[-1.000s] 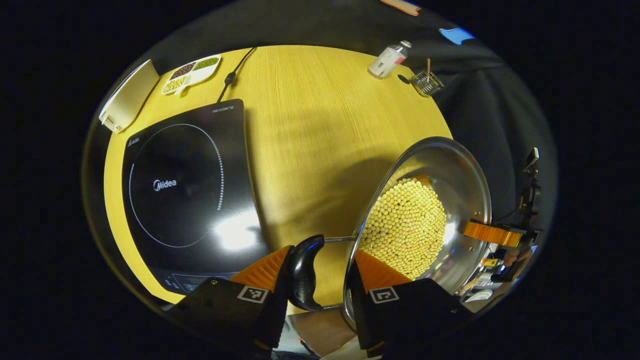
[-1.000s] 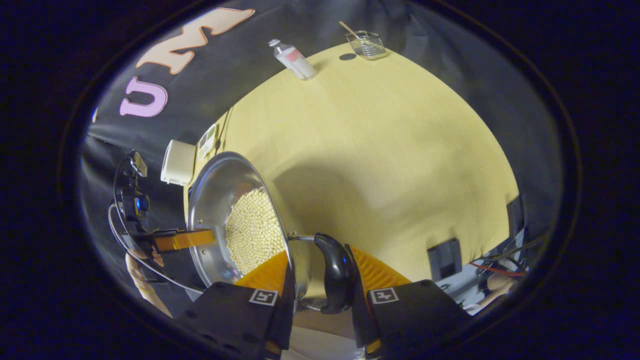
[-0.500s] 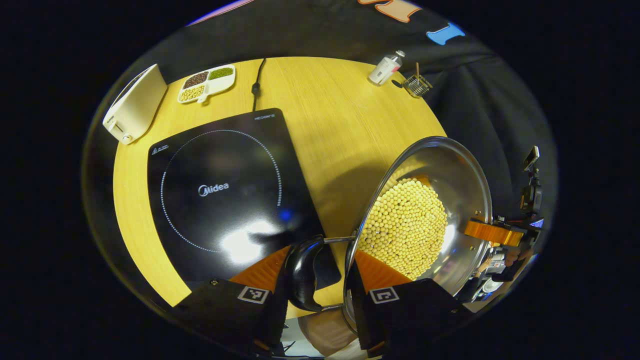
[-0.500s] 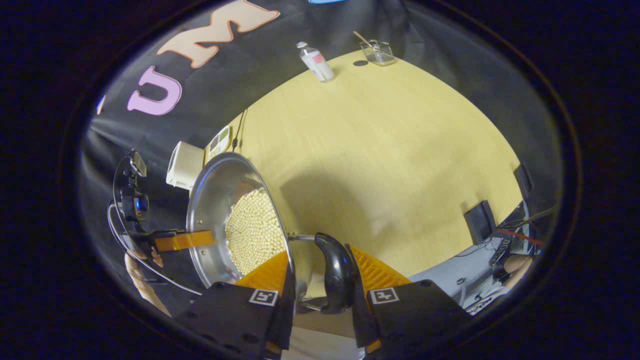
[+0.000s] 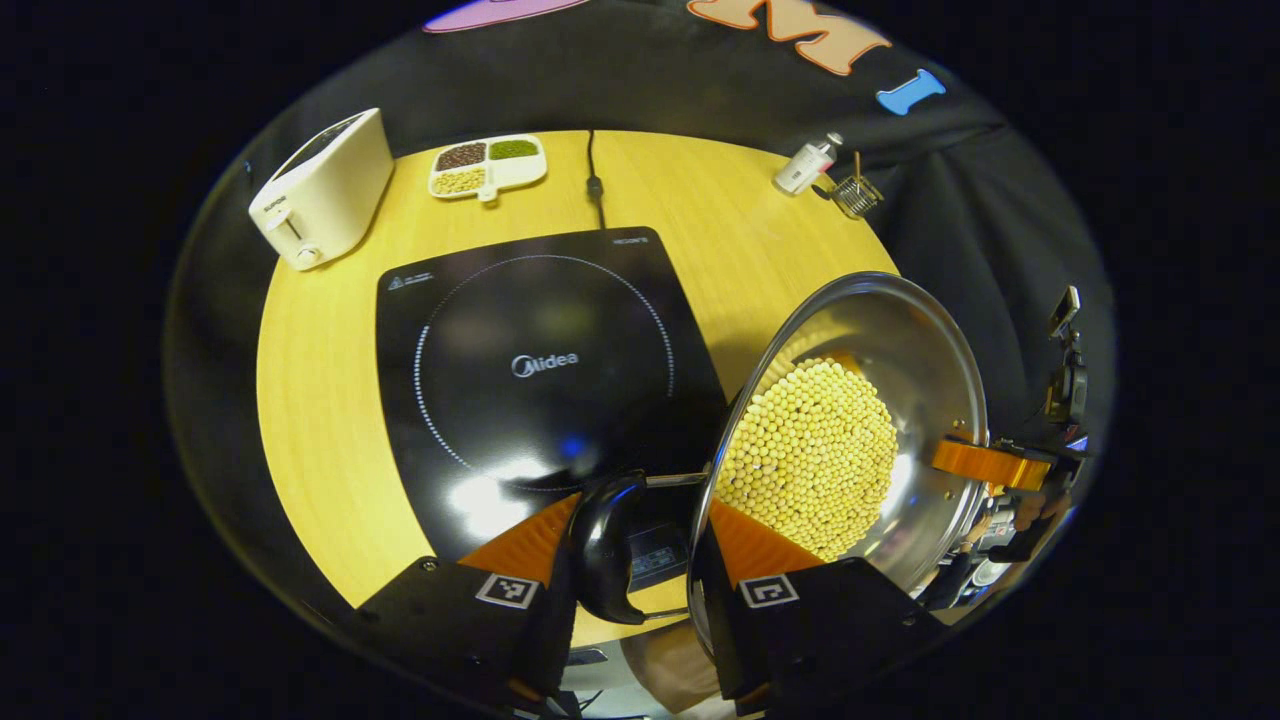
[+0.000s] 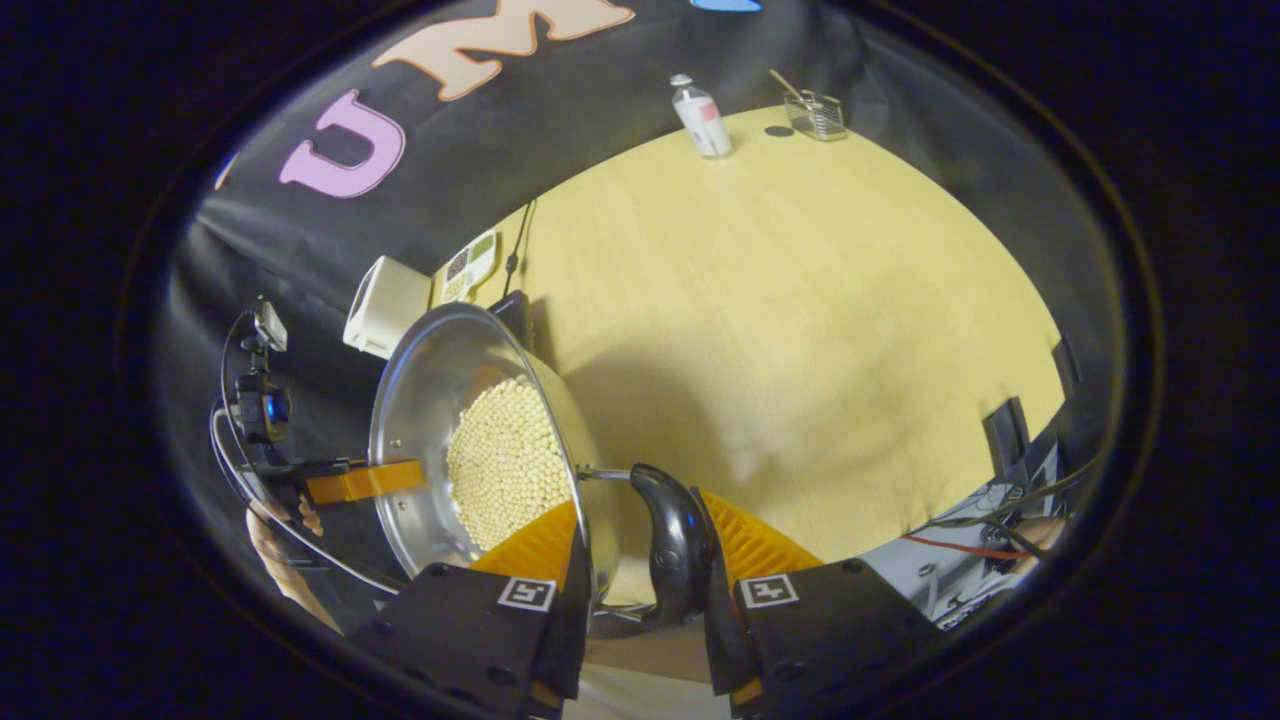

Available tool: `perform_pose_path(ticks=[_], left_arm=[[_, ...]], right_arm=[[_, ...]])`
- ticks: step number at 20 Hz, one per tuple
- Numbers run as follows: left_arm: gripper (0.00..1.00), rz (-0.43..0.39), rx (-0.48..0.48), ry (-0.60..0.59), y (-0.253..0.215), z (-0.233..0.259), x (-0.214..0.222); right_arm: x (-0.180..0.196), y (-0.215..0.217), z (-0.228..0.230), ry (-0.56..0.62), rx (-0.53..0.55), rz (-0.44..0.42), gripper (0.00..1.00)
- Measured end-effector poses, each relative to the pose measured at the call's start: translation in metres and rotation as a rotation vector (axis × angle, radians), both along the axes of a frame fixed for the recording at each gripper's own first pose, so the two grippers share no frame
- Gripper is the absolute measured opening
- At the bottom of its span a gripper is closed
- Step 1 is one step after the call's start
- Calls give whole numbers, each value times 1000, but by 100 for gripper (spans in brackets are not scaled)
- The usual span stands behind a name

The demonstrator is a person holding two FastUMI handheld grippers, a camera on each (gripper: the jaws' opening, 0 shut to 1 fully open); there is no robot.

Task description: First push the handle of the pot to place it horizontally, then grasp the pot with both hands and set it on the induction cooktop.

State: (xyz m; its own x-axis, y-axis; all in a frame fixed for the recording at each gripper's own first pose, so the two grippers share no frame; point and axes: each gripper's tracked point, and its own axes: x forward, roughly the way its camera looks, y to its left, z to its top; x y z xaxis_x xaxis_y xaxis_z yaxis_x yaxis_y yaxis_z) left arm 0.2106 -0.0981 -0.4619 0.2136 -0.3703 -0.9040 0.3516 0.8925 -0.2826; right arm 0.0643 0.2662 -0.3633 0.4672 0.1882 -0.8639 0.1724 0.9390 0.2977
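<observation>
A steel pot (image 5: 930, 360) filled with pale yellow beans (image 5: 810, 455) hangs above the wooden table, and its left edge overlaps the right edge of the black induction cooktop (image 5: 540, 360). My left gripper (image 5: 645, 512) is shut on the pot's black side handle (image 5: 605, 550) and the rim beside it. My right gripper (image 6: 640, 505) is shut on the opposite black handle (image 6: 675, 545). Each view shows the other gripper's finger on the pot's far rim, as in the left gripper view (image 5: 985, 465) and the right gripper view (image 6: 365, 480). The pot (image 6: 430, 380) casts a shadow on the table.
A white appliance (image 5: 320, 190), a divided dish of beans (image 5: 488, 165) and the cooktop's cord (image 5: 593, 180) stand behind the cooktop. A small bottle (image 5: 805, 165) and a wire basket (image 5: 858, 195) sit at the back right. Bare tabletop (image 6: 800, 300) lies right of the pot.
Both grippers have carried the pot to the left towards the cooktop. The cooktop has slid towards the middle of the left gripper view and now lies under the pot's left handle.
</observation>
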Motion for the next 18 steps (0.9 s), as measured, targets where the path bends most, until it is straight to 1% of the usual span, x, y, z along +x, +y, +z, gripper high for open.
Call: perform_pose_path(ticks=[1, 2, 4, 5, 6, 7, 9, 10, 11, 17, 18], left_arm=[[60, 6, 1, -3, 0, 1, 1], [59, 12, 2, -8, 0, 3, 2], [60, 22, 8, -17, 1, 4, 3], [58, 28, 13, -22, 2, 4, 4], [58, 37, 17, -28, 1, 3, 3], [58, 46, 23, -31, 1, 3, 3], [59, 60, 35, -45, 2, 4, 4], [59, 70, 41, -52, 3, 5, 5], [59, 79, 48, -61, 3, 7, 5], [59, 105, 100, -103, 9, 15, 9], [58, 110, 108, -108, 11, 18, 10]], right_arm=[[2, 6, 0, 1, -2, 5, 46], [6, 12, -1, 2, -1, 9, 46], [13, 24, -4, 3, -2, 19, 46], [16, 30, -5, 2, 0, 23, 46], [22, 36, -7, 0, 1, 30, 58], [26, 42, -10, -1, 2, 36, 52], [35, 55, -13, -6, 7, 52, 52], [40, 62, -14, -7, 12, 59, 49], [45, 68, -16, -8, 17, 65, 52], [78, 105, -31, 3, 56, 96, 52], [82, 109, -33, 6, 59, 99, 46]])
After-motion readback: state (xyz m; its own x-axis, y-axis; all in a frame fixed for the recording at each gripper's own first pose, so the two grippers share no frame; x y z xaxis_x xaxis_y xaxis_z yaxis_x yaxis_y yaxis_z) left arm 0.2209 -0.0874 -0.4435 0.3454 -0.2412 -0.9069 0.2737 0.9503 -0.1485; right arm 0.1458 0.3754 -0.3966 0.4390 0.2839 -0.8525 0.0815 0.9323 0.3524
